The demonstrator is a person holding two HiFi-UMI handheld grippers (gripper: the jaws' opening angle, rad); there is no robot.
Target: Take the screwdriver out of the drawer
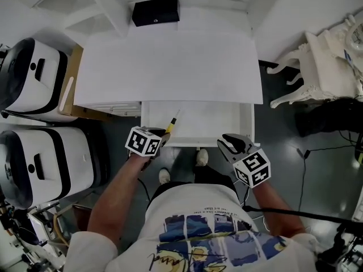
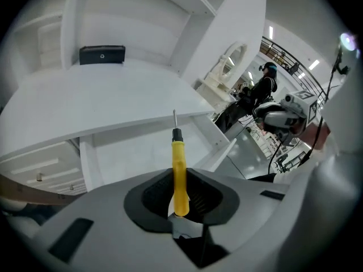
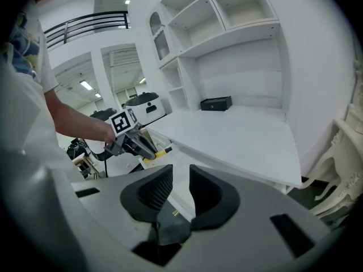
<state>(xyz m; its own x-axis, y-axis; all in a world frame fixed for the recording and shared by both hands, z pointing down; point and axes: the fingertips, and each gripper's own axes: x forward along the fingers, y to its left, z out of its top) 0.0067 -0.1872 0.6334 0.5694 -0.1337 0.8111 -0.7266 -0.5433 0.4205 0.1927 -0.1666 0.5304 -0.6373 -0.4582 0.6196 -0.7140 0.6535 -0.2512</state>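
Note:
A yellow-handled screwdriver (image 1: 171, 123) (image 2: 180, 171) is clamped by its handle between my left gripper's (image 1: 163, 136) (image 2: 180, 190) jaws. Its thin metal tip points away, toward the desk. It hangs above the left front corner of the open white drawer (image 1: 212, 122) (image 2: 127, 152), whose bare floor shows nothing else. The right gripper view shows the left gripper (image 3: 136, 144) with the screwdriver (image 3: 159, 151) from the side. My right gripper (image 1: 227, 143) (image 3: 180, 187) hovers at the drawer's right front corner, jaws apart with nothing between them.
The white desk top (image 1: 170, 67) carries a black box (image 1: 156, 11) (image 2: 102, 54) (image 3: 215, 103) at its back edge. Two white-and-black machines (image 1: 34, 78) stand on the left, an ornate white chair (image 1: 320, 67) on the right. Cables run across the dark floor (image 1: 306, 163).

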